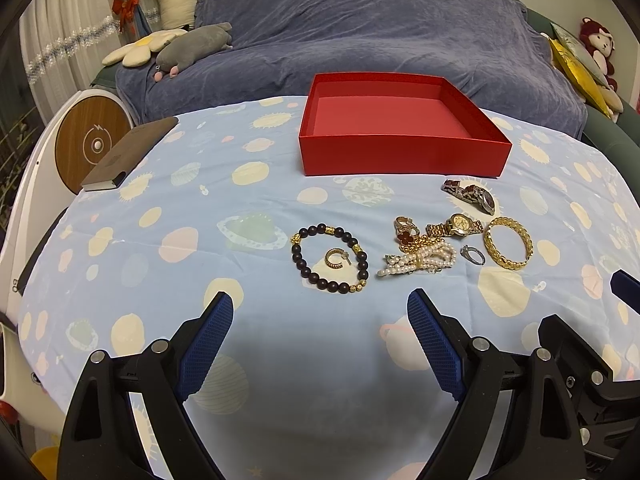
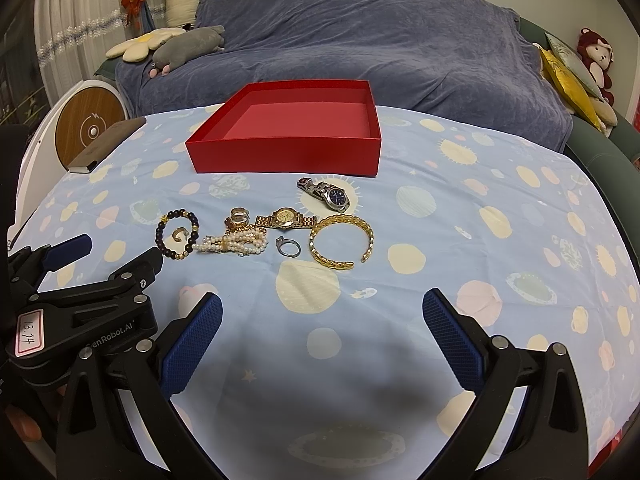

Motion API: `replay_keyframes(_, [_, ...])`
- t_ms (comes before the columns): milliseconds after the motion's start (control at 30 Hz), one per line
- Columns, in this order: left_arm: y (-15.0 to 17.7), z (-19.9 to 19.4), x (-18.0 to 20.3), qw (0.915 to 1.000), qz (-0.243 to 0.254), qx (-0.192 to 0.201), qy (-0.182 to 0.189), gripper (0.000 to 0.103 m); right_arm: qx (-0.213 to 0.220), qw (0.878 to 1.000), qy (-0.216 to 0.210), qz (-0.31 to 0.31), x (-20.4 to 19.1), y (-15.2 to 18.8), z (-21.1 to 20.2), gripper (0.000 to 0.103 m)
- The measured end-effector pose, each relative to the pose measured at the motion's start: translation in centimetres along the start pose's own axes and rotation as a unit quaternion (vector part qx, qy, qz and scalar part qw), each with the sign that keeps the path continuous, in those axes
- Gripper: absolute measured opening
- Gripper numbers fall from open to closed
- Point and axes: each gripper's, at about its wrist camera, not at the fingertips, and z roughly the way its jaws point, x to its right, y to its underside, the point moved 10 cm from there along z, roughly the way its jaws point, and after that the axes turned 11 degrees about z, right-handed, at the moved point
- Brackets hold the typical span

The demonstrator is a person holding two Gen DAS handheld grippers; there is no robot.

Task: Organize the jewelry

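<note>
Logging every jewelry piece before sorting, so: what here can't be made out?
- Gold-and-red tangle, both views: partly under the pearl strand; piece count unclear.
- Silver watch, left wrist view: dial edge-on, unreadable.
- Red box, both views: near wall hides front floor.

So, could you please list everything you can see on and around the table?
box: one, red, open and empty, far middle of table
bead bracelet: one, dark with gold beads, leftmost; gold earring lies inside its loop
pearl bracelet: one, white, middle of the cluster
watches: two, gold and silver, before the box
cuff: one, gold, rightmost
ring: one, silver, beside cuff
book: one, brown, table's left edge
tablecloth: one, light blue, patterned
left hand-held gripper: black, blue pads, open
right hand-held gripper: same, open
</note>
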Motion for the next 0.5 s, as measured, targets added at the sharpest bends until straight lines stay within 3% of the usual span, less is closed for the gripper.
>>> replay_keyframes(500, [0.07, 0.11, -0.32, 1.0, -0.004, -0.002, -0.002, 0.086, -0.001, 1.0, -0.001, -0.002, -0.16, 0.09, 0.09, 0.098])
